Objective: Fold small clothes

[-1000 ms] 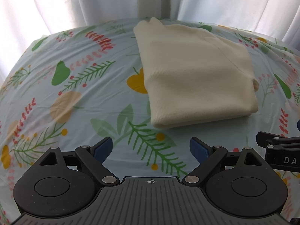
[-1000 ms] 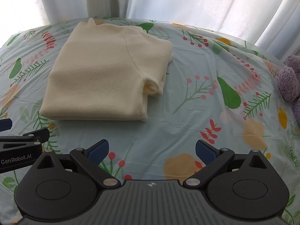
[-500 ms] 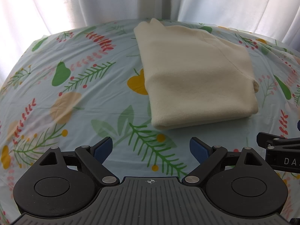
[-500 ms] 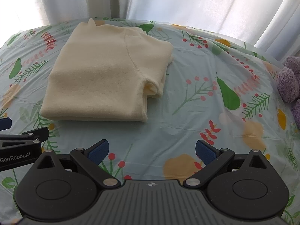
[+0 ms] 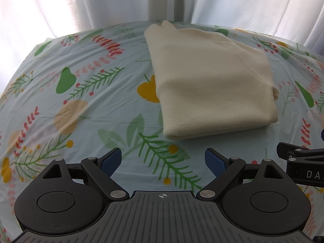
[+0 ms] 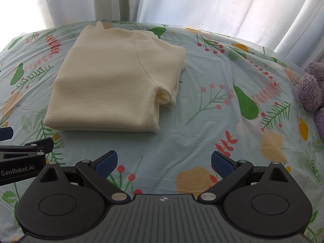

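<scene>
**Sweater folded, both grippers hanging back**

Lying in a neat cream rectangle on the floral tablecloth (image 5: 85, 93), toward the white curtain (image 6: 182, 2) — the sweater (image 5: 210, 85), with a bit of tucked sleeve bulging at its right edge. Hovering just short of the sweater's near hem: left gripper (image 5: 163, 159), jaws spread wide, holding nothing. Hovering beside it, off the sweater's near right corner: right gripper (image 6: 164, 162), equally wide open and empty. Sitting well to the right of the sweater, at the table's edge: a purple plush toy (image 6: 311, 85).

Looking, by the lie of the cloth, like the end of the folding step — no loose edges left to bring over. Probably calling next for either tidying that sleeve bulge or pulling clear.
</scene>
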`<state>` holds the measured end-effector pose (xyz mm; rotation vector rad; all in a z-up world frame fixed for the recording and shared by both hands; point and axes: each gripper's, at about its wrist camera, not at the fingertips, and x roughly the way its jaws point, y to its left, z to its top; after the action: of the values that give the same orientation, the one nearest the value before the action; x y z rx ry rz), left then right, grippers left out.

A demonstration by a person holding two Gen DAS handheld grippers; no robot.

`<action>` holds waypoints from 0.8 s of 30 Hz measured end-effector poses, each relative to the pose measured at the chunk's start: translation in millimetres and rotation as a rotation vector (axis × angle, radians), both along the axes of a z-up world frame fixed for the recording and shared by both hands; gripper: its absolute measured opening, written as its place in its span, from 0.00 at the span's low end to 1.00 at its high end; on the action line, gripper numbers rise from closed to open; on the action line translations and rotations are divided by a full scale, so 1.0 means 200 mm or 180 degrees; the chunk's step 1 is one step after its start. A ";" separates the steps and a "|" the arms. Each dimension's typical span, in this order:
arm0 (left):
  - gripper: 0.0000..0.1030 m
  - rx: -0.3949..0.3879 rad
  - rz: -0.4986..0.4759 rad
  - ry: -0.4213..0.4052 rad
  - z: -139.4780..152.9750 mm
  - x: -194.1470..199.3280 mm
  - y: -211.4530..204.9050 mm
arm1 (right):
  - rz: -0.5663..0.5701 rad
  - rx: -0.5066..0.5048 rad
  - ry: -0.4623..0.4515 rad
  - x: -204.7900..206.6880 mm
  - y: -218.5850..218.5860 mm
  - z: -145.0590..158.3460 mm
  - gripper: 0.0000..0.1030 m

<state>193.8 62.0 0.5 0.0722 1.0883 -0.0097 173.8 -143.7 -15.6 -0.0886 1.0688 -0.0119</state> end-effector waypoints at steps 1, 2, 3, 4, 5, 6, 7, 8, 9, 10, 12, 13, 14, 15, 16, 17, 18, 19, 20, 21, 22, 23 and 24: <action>0.91 -0.0001 -0.0001 -0.0002 0.00 0.00 0.00 | 0.0001 0.0001 0.0000 0.00 0.00 0.00 0.96; 0.91 -0.0004 -0.0002 -0.0006 0.00 0.00 0.00 | 0.0000 0.0001 0.0001 0.00 0.00 0.00 0.96; 0.91 -0.0006 -0.0002 -0.0007 0.00 0.00 0.00 | 0.0001 0.0000 -0.0002 0.00 0.00 0.00 0.96; 0.91 -0.0009 -0.0005 -0.0008 0.00 0.00 0.00 | 0.0004 -0.0002 -0.0005 0.00 0.00 0.00 0.96; 0.91 -0.0006 -0.0006 -0.0006 0.00 0.00 0.00 | 0.0003 -0.0005 -0.0006 0.00 0.00 0.00 0.96; 0.91 -0.0004 -0.0009 -0.0007 0.00 0.00 0.00 | 0.0000 -0.0008 -0.0009 0.00 0.00 0.00 0.96; 0.91 -0.0006 -0.0013 -0.0009 0.00 0.00 0.00 | 0.0001 -0.0007 -0.0012 0.00 0.00 0.00 0.96; 0.91 -0.0009 -0.0017 -0.0005 0.00 0.00 0.00 | -0.0001 -0.0009 -0.0012 0.00 0.00 0.00 0.96; 0.91 -0.0016 -0.0021 -0.0003 0.00 0.00 0.01 | -0.0004 -0.0013 -0.0008 0.00 0.01 0.00 0.96; 0.91 -0.0030 -0.0032 -0.0010 0.00 0.00 0.01 | -0.0004 -0.0014 -0.0008 0.00 0.01 0.00 0.96; 0.91 -0.0053 -0.0050 -0.0024 0.01 -0.01 0.01 | -0.0010 -0.0017 -0.0011 0.00 0.01 0.00 0.96; 0.91 -0.0058 -0.0051 -0.0028 0.01 -0.01 0.00 | -0.0012 -0.0017 -0.0013 0.00 0.01 0.00 0.96; 0.91 -0.0053 -0.0051 -0.0032 0.00 -0.01 0.00 | -0.0013 -0.0017 -0.0013 0.00 0.01 0.00 0.96; 0.91 -0.0041 -0.0051 -0.0036 0.00 -0.01 0.01 | -0.0010 -0.0016 -0.0018 0.00 0.00 0.00 0.96; 0.91 -0.0029 -0.0047 -0.0037 0.00 0.00 0.01 | -0.0009 -0.0018 -0.0022 0.00 0.00 0.00 0.96; 0.91 -0.0017 -0.0039 -0.0034 0.00 0.00 0.01 | -0.0009 -0.0022 -0.0024 0.00 0.00 0.00 0.96; 0.91 -0.0009 -0.0034 -0.0029 -0.01 0.00 0.01 | -0.0008 -0.0024 -0.0027 -0.01 0.00 0.00 0.96; 0.91 -0.0007 -0.0026 -0.0016 -0.01 0.00 0.01 | -0.0010 -0.0026 -0.0031 -0.01 0.00 0.00 0.96; 0.91 -0.0012 -0.0015 0.0002 -0.01 0.00 0.02 | -0.0011 -0.0026 -0.0032 -0.01 0.00 0.00 0.96; 0.91 -0.0021 -0.0008 0.0017 -0.02 0.00 0.02 | -0.0011 -0.0025 -0.0033 -0.01 0.00 0.00 0.96; 0.91 -0.0035 -0.0007 0.0033 -0.02 0.01 0.02 | -0.0018 -0.0025 -0.0031 -0.01 0.00 0.00 0.96; 0.91 -0.0046 -0.0007 0.0043 -0.02 0.01 0.02 | -0.0021 -0.0022 -0.0029 -0.01 0.00 0.00 0.96; 0.91 -0.0055 -0.0010 0.0047 -0.02 0.01 0.02 | -0.0020 -0.0019 -0.0030 -0.01 0.00 0.00 0.96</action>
<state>195.6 67.0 -3.5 0.0585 1.1027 -0.0226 172.7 -144.1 -15.3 -0.0906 1.0598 -0.0211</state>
